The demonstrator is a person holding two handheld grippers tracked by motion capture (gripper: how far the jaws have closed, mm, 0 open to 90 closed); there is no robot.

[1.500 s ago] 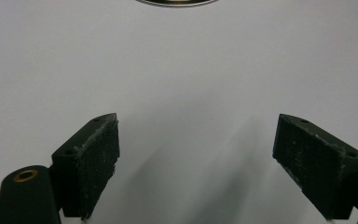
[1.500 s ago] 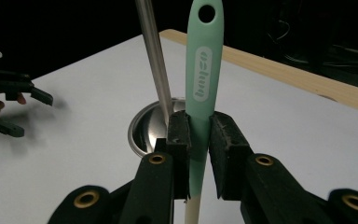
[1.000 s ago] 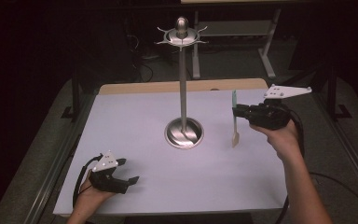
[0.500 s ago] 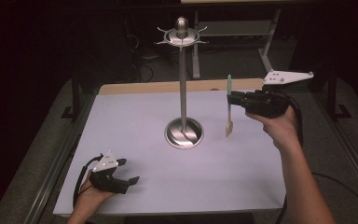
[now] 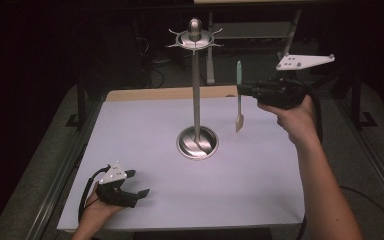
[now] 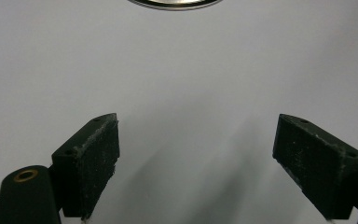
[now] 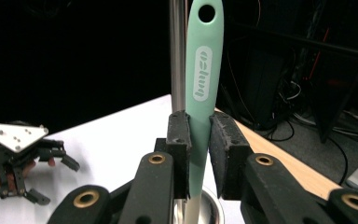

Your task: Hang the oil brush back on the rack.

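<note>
Steel stand [image 5: 196, 95] beside held spatula [image 5: 239, 95], white table [image 5: 145, 135]

Left tool [image 5: 139, 192] rests spread low; right tool [image 5: 242, 90] raised, clamped

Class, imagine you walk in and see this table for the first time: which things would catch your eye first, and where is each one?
The tall metal stand rises from the middle of the white table, with a ring of hooks at its top. To its right, the right gripper holds a mint-handled utensil upright in the air, jaws shut on its handle. At the near left corner, the left gripper rests open on the table.
</note>
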